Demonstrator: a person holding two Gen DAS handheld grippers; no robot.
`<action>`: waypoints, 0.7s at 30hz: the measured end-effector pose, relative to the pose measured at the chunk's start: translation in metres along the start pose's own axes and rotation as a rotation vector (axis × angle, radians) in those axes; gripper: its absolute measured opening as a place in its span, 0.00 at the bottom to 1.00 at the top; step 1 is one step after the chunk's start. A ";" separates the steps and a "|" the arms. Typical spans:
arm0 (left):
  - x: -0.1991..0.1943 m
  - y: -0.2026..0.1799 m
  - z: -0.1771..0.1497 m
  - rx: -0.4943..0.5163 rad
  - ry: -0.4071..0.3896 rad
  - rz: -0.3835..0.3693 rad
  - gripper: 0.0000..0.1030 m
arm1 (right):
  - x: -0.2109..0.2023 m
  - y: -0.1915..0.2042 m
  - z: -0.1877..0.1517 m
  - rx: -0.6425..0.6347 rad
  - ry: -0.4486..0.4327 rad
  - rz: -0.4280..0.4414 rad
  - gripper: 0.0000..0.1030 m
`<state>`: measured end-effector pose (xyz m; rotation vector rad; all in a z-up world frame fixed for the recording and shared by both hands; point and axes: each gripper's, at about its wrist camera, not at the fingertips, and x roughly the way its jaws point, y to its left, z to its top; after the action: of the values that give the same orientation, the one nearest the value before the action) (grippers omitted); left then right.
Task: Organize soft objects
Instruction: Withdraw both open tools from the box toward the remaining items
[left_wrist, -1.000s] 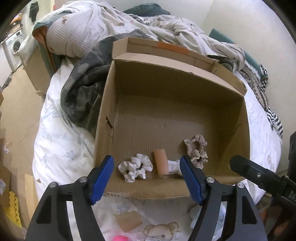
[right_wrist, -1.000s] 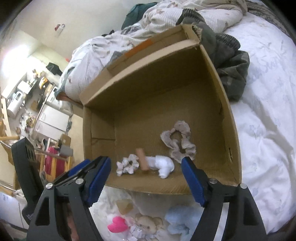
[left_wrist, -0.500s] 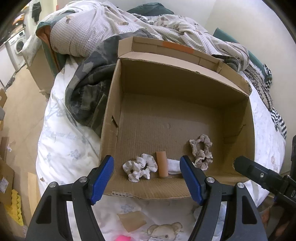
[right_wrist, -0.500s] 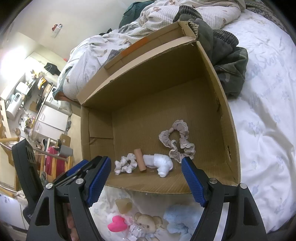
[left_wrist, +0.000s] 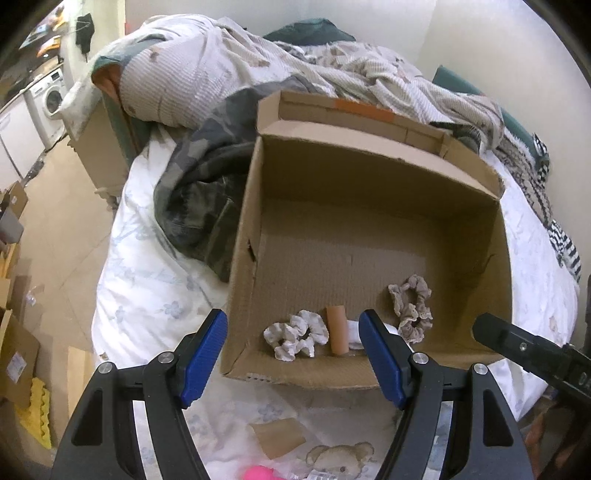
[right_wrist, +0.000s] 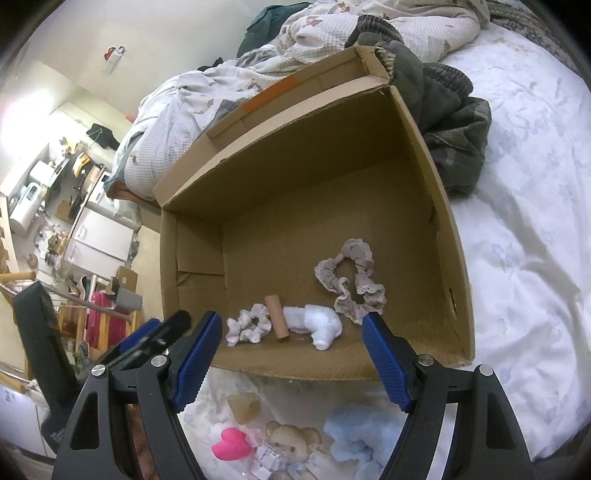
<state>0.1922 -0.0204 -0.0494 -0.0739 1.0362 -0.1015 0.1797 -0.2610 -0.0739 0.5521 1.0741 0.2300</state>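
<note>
An open cardboard box (left_wrist: 369, 206) (right_wrist: 417, 155) lies on the bed. Along its near wall rest a white scrunchie (left_wrist: 295, 334) (right_wrist: 247, 326), a brown cardboard tube (left_wrist: 337, 328) (right_wrist: 277, 317), a white soft piece (right_wrist: 319, 321) and a beige lace scrunchie (left_wrist: 410, 308) (right_wrist: 349, 280). My left gripper (left_wrist: 293, 356) hovers open and empty above the box's near edge. My right gripper (right_wrist: 291, 360) is open and empty too, over the same edge. On the sheet below lie a pink heart (right_wrist: 231, 445), a small teddy bear (right_wrist: 291, 445) (left_wrist: 338, 458) and a light blue fluffy item (right_wrist: 364, 437).
A dark camouflage garment (left_wrist: 199, 206) (right_wrist: 454, 147) lies beside the box, and a crumpled duvet (left_wrist: 258, 70) sits behind it. A brown paper scrap (left_wrist: 277, 435) rests on the white sheet (right_wrist: 524, 221). Floor clutter and cartons (left_wrist: 14, 350) stand off the bed's left.
The left wrist view has shifted so the box sits further right and lower in the picture. The right wrist view is nearly unchanged. Both grippers stay open.
</note>
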 end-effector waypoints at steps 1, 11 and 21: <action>-0.004 0.002 -0.001 -0.001 -0.008 0.006 0.69 | -0.002 0.000 0.000 0.002 -0.002 0.003 0.80; -0.031 0.010 -0.010 0.013 -0.064 0.048 0.69 | -0.011 0.003 -0.005 -0.027 -0.029 -0.014 0.80; -0.048 0.020 -0.021 0.023 -0.085 0.080 0.69 | -0.028 0.001 -0.018 -0.051 -0.048 -0.037 0.80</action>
<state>0.1509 0.0046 -0.0208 -0.0156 0.9520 -0.0368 0.1504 -0.2665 -0.0585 0.4895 1.0280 0.2105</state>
